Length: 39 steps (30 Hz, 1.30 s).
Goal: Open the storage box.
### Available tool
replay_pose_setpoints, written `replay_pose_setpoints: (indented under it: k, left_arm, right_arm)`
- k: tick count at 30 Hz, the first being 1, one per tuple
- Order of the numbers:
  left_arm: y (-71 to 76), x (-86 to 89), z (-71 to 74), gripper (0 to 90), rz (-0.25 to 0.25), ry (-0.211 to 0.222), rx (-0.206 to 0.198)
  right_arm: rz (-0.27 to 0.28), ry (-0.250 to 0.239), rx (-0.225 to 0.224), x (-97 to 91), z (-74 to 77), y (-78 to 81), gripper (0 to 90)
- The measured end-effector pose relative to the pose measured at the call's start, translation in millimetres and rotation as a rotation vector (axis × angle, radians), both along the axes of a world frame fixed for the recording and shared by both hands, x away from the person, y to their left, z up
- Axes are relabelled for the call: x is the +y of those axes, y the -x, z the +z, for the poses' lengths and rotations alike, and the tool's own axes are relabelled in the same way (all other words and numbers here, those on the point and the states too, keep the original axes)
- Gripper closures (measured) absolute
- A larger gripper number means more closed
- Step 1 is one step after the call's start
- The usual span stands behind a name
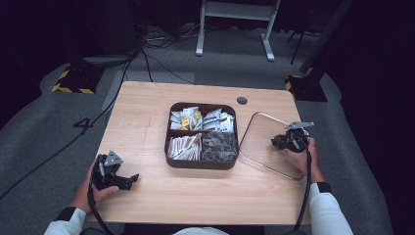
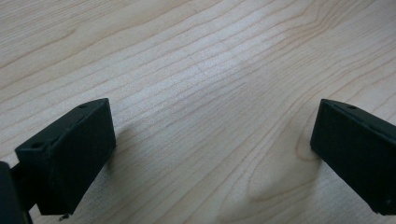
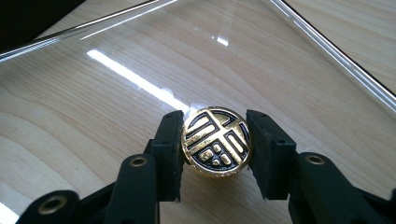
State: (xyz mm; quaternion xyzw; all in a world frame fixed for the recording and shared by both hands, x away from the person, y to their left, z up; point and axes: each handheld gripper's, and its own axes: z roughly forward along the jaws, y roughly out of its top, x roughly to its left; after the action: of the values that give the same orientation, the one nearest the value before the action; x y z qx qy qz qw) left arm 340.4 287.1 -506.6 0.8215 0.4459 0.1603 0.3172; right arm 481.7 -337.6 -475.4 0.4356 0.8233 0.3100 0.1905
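Observation:
A clear lid (image 1: 266, 142) lies flat on the wooden table (image 1: 147, 112), right of a dark four-part box (image 1: 202, 164). In its middle is a round gold-and-black knob (image 3: 217, 141) with a raised pattern. My right gripper (image 3: 214, 149) is shut on that knob, one black pad pressed to each side; in the high view the right gripper (image 1: 288, 141) sits over the lid. My left gripper (image 1: 126, 180) rests near the table's front left corner. Its jaws stand wide apart over bare wood (image 2: 210, 93), nothing between them.
The box's compartments hold several small packets: white and yellow ones (image 1: 186, 119) at the back, tan sticks (image 1: 183, 147) and dark pieces (image 1: 219, 146) in front. A round cable hole (image 1: 242, 101) is behind the box. Cables (image 1: 147, 58) and stand bases lie on the floor beyond.

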Motion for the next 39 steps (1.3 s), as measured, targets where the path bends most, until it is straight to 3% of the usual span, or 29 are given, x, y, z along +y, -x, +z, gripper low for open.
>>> replay_pose_setpoints:
  k: [14,20,21,22,39]
  left_arm:
    - [0.0,0.0,0.0,0.3,0.000,0.000,0.000]
    - [0.0,0.0,0.0,0.3,0.000,0.000,0.000]
    - [0.0,0.0,0.0,0.3,0.000,0.000,0.000]
    - [0.0,0.0,0.0,0.3,0.000,0.000,0.000]
    - [-0.3,0.2,0.0,0.3,-0.002,0.001,0.001]
  right_arm:
    - [-0.002,0.005,-0.004,3.7,-7.9,-1.5,58.4]
    - [-0.005,-0.039,0.005,1.5,-8.5,-1.9,57.3]
    - [-0.008,-0.088,0.007,-1.5,-7.1,-1.6,53.1]
    - [-0.010,-0.106,0.010,-2.5,-6.2,-1.2,52.1]
    - [-0.039,-0.142,-0.018,0.9,3.8,2.0,26.1]
